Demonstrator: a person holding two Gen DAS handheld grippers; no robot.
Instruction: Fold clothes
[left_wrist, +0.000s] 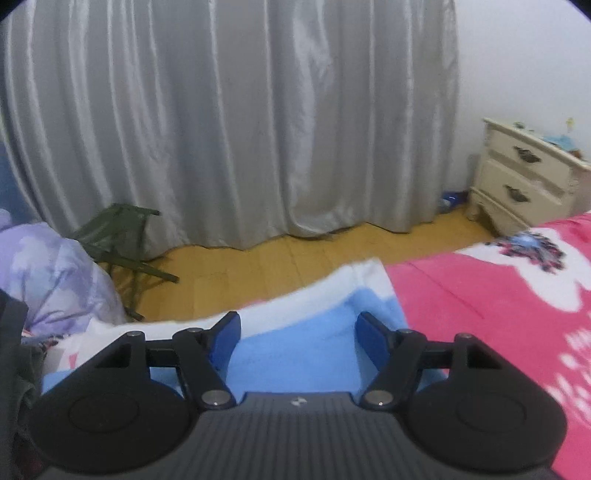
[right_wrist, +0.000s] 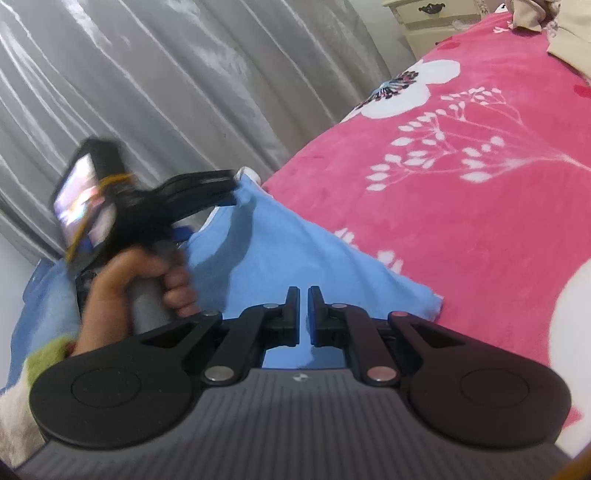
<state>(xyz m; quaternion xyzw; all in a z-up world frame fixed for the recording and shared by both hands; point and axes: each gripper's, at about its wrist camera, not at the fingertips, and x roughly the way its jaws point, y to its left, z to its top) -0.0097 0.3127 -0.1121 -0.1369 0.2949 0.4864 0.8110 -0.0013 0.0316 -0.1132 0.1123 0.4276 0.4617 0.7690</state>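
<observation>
A light blue garment with a white edge (left_wrist: 295, 354) lies on the pink flowered bedspread (left_wrist: 498, 314) at the bed's edge. My left gripper (left_wrist: 297, 332) is open, its blue pads either side of the blue cloth just above it. In the right wrist view the garment (right_wrist: 280, 251) spreads out flat, and the left gripper (right_wrist: 236, 184), held in a hand, is over its far white-edged corner. My right gripper (right_wrist: 303, 295) is shut, with a narrow slit between its jaws, over the garment's near edge; I cannot tell whether cloth is pinched.
Grey curtains (left_wrist: 229, 122) hang behind a wooden floor (left_wrist: 258, 269). A green folding stool (left_wrist: 122, 240) stands at the left by a lilac bundle (left_wrist: 55, 273). A cream nightstand (left_wrist: 524, 177) is at the right. A beige pillow (right_wrist: 569, 33) lies at the bed's far end.
</observation>
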